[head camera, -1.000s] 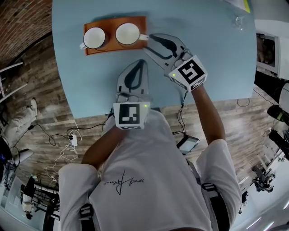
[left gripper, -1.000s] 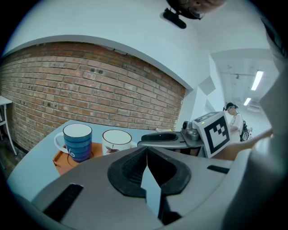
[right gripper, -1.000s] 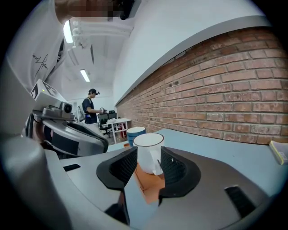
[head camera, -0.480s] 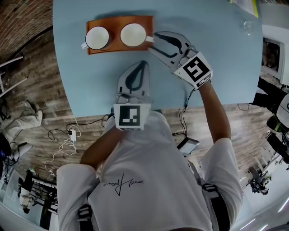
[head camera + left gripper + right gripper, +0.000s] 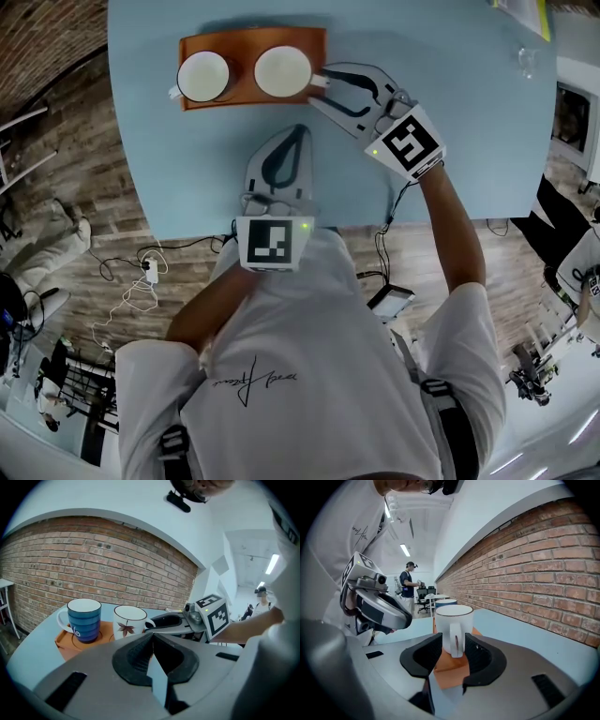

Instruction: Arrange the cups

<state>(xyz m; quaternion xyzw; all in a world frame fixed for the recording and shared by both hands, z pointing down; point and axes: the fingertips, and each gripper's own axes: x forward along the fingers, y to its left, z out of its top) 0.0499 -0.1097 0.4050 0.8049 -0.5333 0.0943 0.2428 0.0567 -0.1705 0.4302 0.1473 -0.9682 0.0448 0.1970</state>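
An orange tray (image 5: 246,42) at the far side of the light blue table holds two cups. The blue cup (image 5: 203,75) (image 5: 84,619) stands on the left. To its right is the white leaf-print cup (image 5: 283,71) (image 5: 129,620) (image 5: 453,623), its handle turned right. My right gripper (image 5: 320,84) (image 5: 453,643) is open, and the white cup's handle stands between its jaws with a gap on each side. My left gripper (image 5: 298,129) (image 5: 153,635) is shut and empty, low over the table in front of the tray.
A small clear glass (image 5: 527,61) stands near the table's far right corner, beside a yellow-edged sheet (image 5: 523,11). The table's near edge (image 5: 187,230) runs just ahead of my body. A brick wall (image 5: 93,559) lies beyond the tray.
The right gripper's jaws have spread slightly wider around the white cup's handle and it has sunk a little. The left gripper has stayed put.
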